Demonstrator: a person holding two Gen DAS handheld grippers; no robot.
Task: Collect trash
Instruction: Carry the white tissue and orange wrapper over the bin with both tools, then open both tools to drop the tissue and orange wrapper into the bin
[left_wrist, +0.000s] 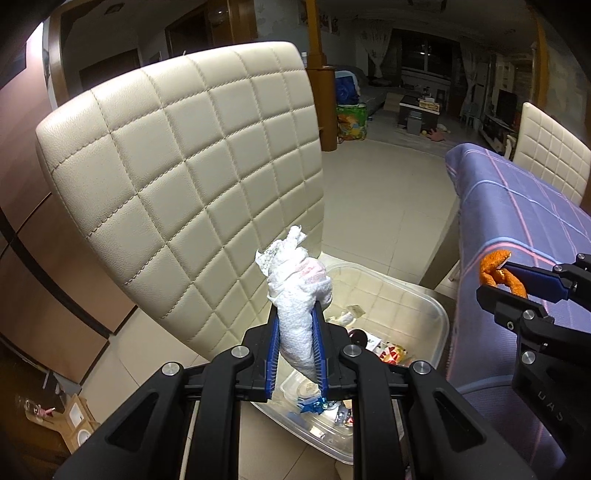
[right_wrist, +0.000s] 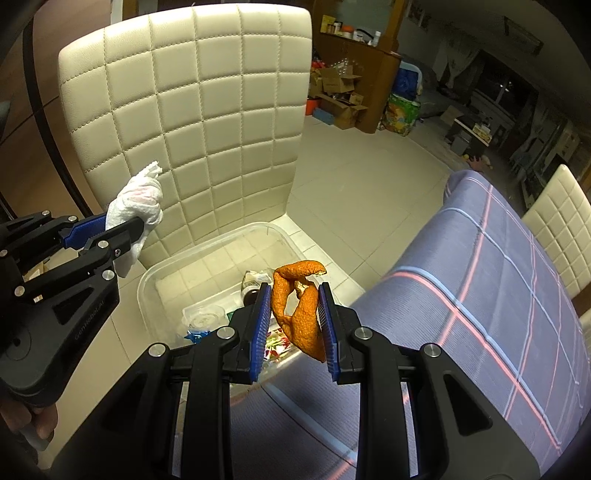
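Note:
My left gripper (left_wrist: 295, 314) is shut on a crumpled white paper towel (left_wrist: 297, 291) and holds it above a clear plastic bin (left_wrist: 436, 306) on the floor. The bin holds several pieces of trash. My right gripper (right_wrist: 295, 291) is shut on an orange peel (right_wrist: 299, 306) and holds it above the bin's right side (right_wrist: 147, 280), beside the table edge. The right gripper also shows at the right of the left wrist view (left_wrist: 491, 280), the left gripper at the left of the right wrist view (right_wrist: 125, 221), with the towel (right_wrist: 138, 199).
A cream quilted chair back (left_wrist: 184, 177) stands right behind the bin. A table with a purple plaid cloth (right_wrist: 480, 288) is to the right, with a second cream chair (right_wrist: 561, 229) beyond it. Tiled floor and cardboard boxes (right_wrist: 336, 96) lie farther off.

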